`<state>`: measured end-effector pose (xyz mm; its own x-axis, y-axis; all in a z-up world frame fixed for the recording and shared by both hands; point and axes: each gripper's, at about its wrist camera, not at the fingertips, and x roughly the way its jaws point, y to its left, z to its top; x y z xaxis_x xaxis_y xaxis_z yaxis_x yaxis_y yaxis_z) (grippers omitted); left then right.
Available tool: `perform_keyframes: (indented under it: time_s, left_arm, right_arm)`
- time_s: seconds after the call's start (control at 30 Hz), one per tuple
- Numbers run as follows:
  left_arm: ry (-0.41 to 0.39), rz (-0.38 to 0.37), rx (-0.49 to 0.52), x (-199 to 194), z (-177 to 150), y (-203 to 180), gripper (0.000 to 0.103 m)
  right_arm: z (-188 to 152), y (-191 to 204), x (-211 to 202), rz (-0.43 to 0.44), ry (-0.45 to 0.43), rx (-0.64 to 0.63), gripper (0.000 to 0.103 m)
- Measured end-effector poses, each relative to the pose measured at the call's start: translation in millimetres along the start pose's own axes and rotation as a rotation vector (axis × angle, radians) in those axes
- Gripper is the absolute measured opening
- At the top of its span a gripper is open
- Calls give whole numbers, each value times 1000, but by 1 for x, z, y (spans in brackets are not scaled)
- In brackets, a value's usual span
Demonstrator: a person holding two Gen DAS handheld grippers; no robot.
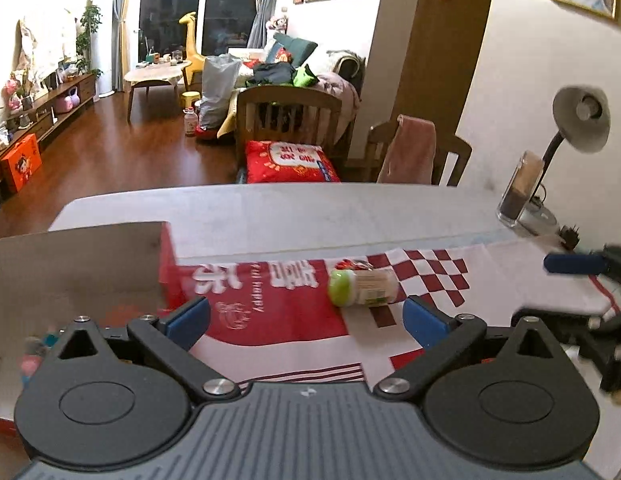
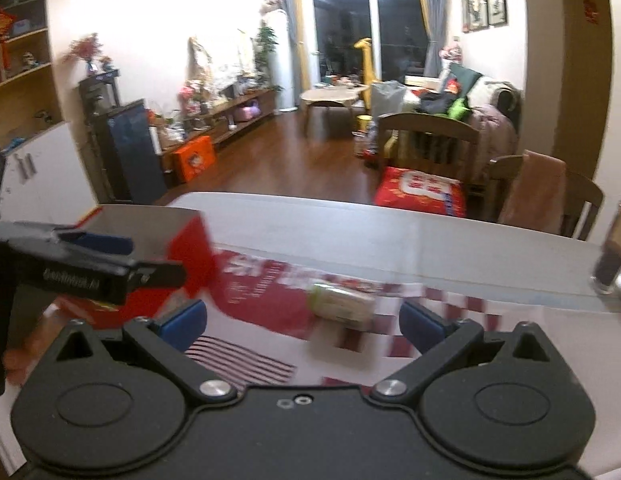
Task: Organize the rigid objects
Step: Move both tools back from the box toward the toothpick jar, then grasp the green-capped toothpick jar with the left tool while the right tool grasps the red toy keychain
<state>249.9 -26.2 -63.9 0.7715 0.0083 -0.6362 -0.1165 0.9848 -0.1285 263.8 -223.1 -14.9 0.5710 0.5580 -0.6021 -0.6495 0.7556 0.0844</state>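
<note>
I see the white table (image 1: 270, 216) spread with a red and white cloth (image 1: 286, 312), and a red cardboard box (image 1: 70, 280) standing open on it at nine o'clock from my left hand-held gripper (image 1: 306, 320). Both the left and the right hand-held gripper (image 2: 302, 320) are spread wide with nothing between the pads. The small green-capped bottle (image 1: 360, 288) lies on its side on the cloth at twelve o'clock, just beyond the left fingertips, apart from the box.

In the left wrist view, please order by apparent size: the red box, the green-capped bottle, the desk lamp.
1. red box, nearest the camera, so it looks inflated
2. desk lamp
3. green-capped bottle, lying on its side
</note>
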Motion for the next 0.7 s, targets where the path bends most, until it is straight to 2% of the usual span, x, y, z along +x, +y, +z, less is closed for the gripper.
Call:
perform_keyframes:
  time_s: [0.3, 0.43, 0.7]
  left_arm:
    - [20, 91, 40, 62, -10, -55, 103]
    - [39, 75, 30, 84, -11, -64, 103]
    - [36, 125, 90, 128, -11, -84, 103]
  right_arm:
    - [12, -66, 33, -53, 65, 32, 103]
    - [13, -82, 54, -42, 100, 45, 103]
    - [16, -102, 93, -10, 150, 48, 102]
